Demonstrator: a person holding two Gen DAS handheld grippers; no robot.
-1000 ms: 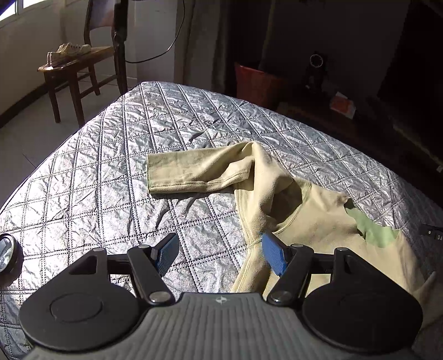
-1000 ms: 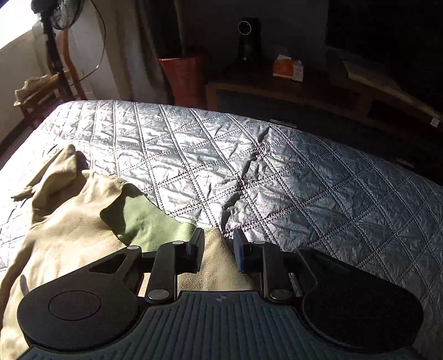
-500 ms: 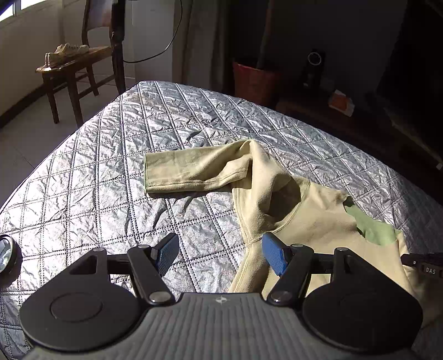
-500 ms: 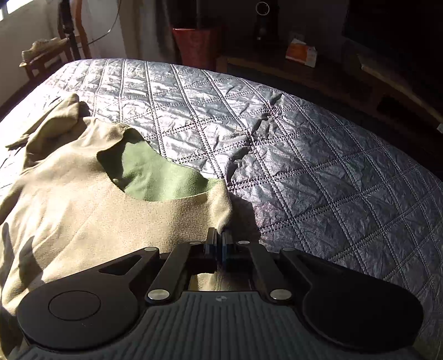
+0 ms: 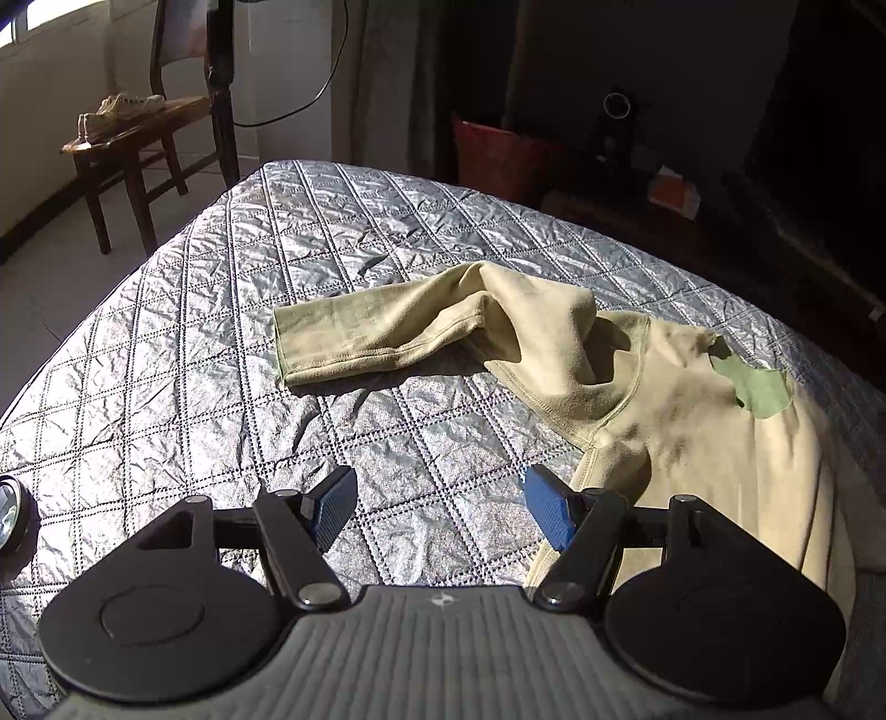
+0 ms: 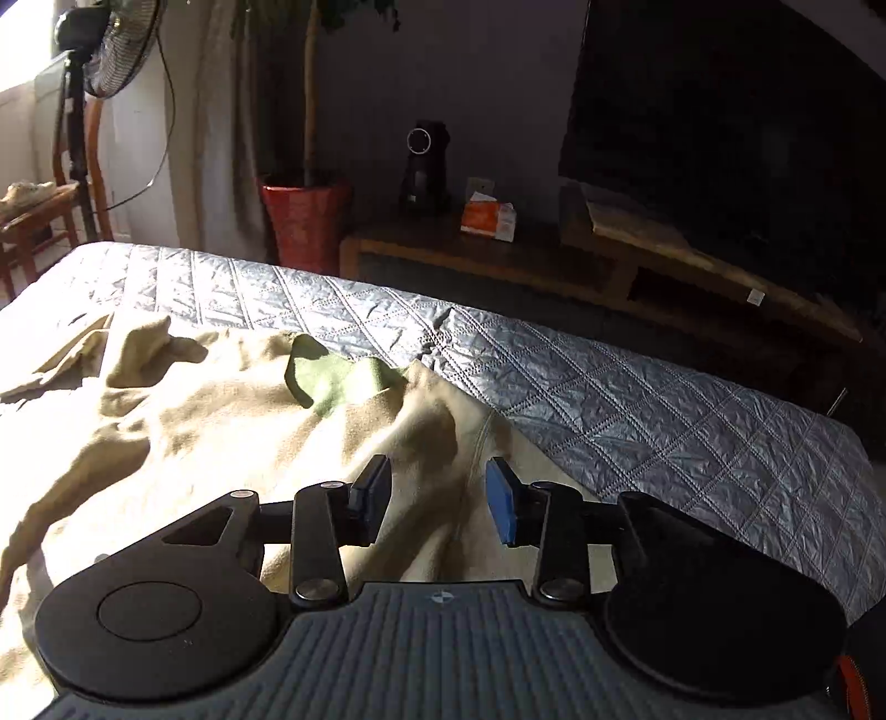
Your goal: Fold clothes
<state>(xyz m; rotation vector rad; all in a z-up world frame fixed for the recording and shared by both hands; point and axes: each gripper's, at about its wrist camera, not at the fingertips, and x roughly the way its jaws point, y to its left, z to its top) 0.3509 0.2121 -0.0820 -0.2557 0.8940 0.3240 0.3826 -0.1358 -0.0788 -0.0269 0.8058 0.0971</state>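
We see a beige long-sleeved top [image 5: 692,421] spread on the grey quilted bedcover [image 5: 232,354], its body lying to the right and its one visible sleeve [image 5: 376,338] stretched out to the left across the quilt, the cuff end flat and the shoulder bunched up in a ridge; a green inner lining [image 5: 756,387] shows at the neck opening toward the far right. Our left gripper [image 5: 440,509] hangs over bare quilt at the near edge with its blue-padded fingers spread wide and nothing between them, the right-hand pad just beside the near hem of the top. From the right wrist view, our right gripper [image 6: 437,498] sits above the garment with its fingers parted and a raised fold of the beige cloth lying in the gap, neither pad pressed to it. The green lining [image 6: 343,382] lies beyond that fold, and the bedcover runs off to the right. Far off stand a wooden chair with shoes [image 5: 122,108] on it, a red planter [image 6: 304,221], a standing fan [image 6: 116,50] and a low wooden unit carrying an orange box [image 6: 487,219]
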